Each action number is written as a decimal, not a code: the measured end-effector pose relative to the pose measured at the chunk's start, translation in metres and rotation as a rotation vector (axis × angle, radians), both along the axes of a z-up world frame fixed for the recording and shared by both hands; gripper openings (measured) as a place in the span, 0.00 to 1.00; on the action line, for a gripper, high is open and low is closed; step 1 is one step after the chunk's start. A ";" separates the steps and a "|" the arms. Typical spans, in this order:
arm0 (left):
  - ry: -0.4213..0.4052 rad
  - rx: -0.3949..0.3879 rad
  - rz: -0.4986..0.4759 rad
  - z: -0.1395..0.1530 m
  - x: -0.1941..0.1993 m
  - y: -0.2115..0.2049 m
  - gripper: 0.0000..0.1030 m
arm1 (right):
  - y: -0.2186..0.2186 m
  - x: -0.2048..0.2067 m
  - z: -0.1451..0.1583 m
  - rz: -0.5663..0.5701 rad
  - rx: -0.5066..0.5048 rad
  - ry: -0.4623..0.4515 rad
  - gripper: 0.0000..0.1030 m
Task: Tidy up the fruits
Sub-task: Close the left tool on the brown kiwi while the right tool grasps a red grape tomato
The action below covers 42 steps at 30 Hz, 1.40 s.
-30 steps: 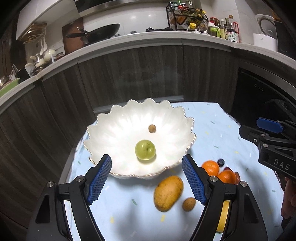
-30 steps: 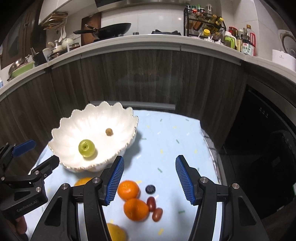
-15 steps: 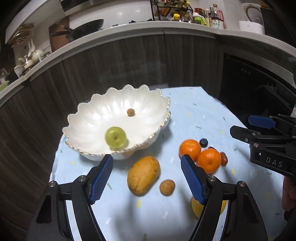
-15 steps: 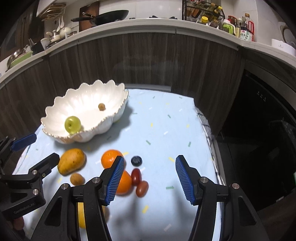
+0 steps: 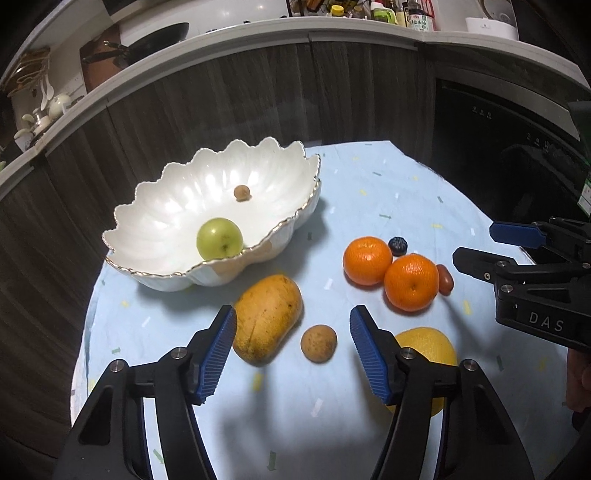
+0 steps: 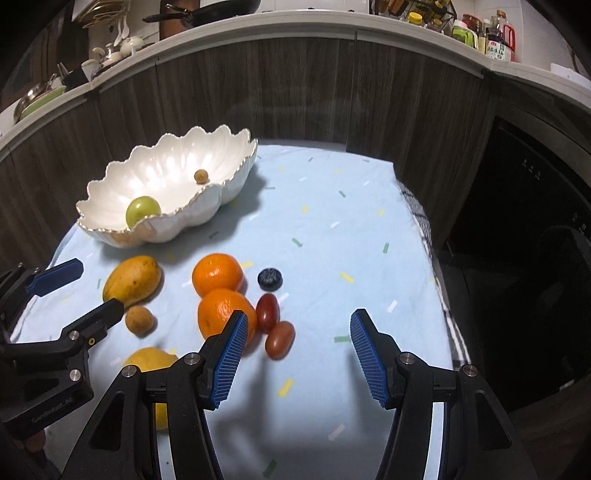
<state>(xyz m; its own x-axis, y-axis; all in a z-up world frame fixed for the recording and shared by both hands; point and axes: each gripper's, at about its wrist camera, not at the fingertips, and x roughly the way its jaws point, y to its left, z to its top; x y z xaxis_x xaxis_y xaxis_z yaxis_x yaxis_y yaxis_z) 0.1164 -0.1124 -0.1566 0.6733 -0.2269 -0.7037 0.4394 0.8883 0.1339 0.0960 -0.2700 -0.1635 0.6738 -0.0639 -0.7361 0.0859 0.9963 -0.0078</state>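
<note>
A white scalloped bowl (image 5: 155, 218) (image 6: 225, 184) holds a green apple (image 5: 219, 238) (image 6: 142, 210) and a small brown fruit (image 5: 242, 192). On the blue cloth lie a mango (image 5: 267, 317) (image 6: 133, 278), a small brown round fruit (image 5: 318, 342) (image 6: 139, 320), two oranges (image 5: 367, 260) (image 5: 410, 282), a blueberry (image 5: 398, 245) (image 6: 270, 278), two red grape tomatoes (image 6: 267, 312) (image 6: 279, 339) and a lemon (image 5: 430, 347). My left gripper (image 5: 291, 354) is open above the mango and brown fruit. My right gripper (image 6: 295, 354) is open, just right of the tomatoes.
The cloth-covered round table (image 6: 332, 206) ends near dark wooden cabinets (image 5: 258, 92). A black appliance front (image 6: 535, 221) stands to the right. The counter above carries a pan (image 5: 162, 35), bottles (image 6: 495, 37) and dishes.
Both grippers have pulled back and lowered from the bowl toward the loose fruit; the fruit now sits closer to the fingers. Both stay open and empty.
</note>
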 end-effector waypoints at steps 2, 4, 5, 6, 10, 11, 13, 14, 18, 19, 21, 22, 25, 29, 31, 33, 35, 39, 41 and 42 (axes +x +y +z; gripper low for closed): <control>0.004 0.002 -0.002 -0.002 0.000 -0.001 0.59 | 0.000 0.000 -0.003 0.002 0.002 0.008 0.57; 0.014 0.003 -0.006 -0.005 0.000 -0.001 0.56 | 0.000 0.000 -0.007 0.004 0.006 0.017 0.57; 0.020 0.004 -0.008 -0.006 0.001 -0.001 0.56 | 0.000 0.000 -0.008 0.004 0.008 0.020 0.57; 0.023 0.005 -0.009 -0.007 0.001 -0.001 0.56 | 0.001 0.000 -0.010 0.005 0.010 0.025 0.57; 0.046 0.012 -0.018 -0.015 0.002 -0.001 0.49 | 0.002 0.000 -0.015 0.008 0.018 0.037 0.56; 0.054 0.012 -0.022 -0.017 0.003 -0.001 0.47 | 0.002 0.000 -0.017 0.010 0.021 0.040 0.56; 0.064 0.013 -0.028 -0.020 0.003 -0.001 0.43 | 0.003 0.000 -0.018 0.013 0.022 0.044 0.55; 0.069 0.014 -0.030 -0.021 0.003 -0.002 0.42 | 0.003 0.000 -0.019 0.015 0.024 0.047 0.54; 0.084 0.015 -0.038 -0.026 0.005 -0.003 0.40 | 0.004 0.001 -0.022 0.022 0.031 0.055 0.51; 0.087 0.016 -0.040 -0.028 0.005 -0.003 0.40 | 0.005 0.002 -0.023 0.025 0.032 0.058 0.51; 0.096 0.017 -0.044 -0.030 0.006 -0.004 0.39 | 0.006 0.003 -0.024 0.029 0.033 0.061 0.51; 0.100 0.011 -0.047 -0.031 0.006 -0.003 0.38 | 0.006 0.003 -0.025 0.029 0.033 0.060 0.51; 0.103 -0.001 -0.055 -0.031 0.008 -0.003 0.37 | 0.006 0.004 -0.024 0.029 0.029 0.058 0.51; 0.120 -0.016 -0.068 -0.031 0.010 -0.004 0.32 | 0.005 0.003 -0.025 0.026 0.044 0.067 0.44; 0.132 -0.019 -0.071 -0.031 0.010 -0.005 0.32 | 0.005 0.004 -0.026 0.026 0.056 0.075 0.40; 0.138 -0.020 -0.077 -0.032 0.010 -0.005 0.32 | 0.004 0.004 -0.027 0.022 0.052 0.076 0.40; 0.150 -0.031 -0.078 -0.033 0.011 -0.003 0.32 | 0.004 0.005 -0.028 0.019 0.055 0.078 0.40; 0.196 -0.058 -0.092 -0.035 0.016 -0.002 0.32 | 0.003 0.007 -0.029 0.017 0.053 0.080 0.40; 0.206 -0.063 -0.101 -0.036 0.018 -0.001 0.32 | 0.003 0.009 -0.029 0.015 0.050 0.082 0.40; 0.215 -0.067 -0.103 -0.036 0.020 -0.001 0.32 | 0.003 0.010 -0.029 0.014 0.047 0.085 0.40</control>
<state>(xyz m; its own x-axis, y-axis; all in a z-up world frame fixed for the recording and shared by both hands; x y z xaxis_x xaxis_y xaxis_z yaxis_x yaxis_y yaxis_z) 0.1363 -0.1134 -0.1926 0.4805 -0.3378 -0.8093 0.5405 0.8408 -0.0300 0.1059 -0.2668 -0.1930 0.6097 -0.0188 -0.7924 0.0727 0.9968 0.0323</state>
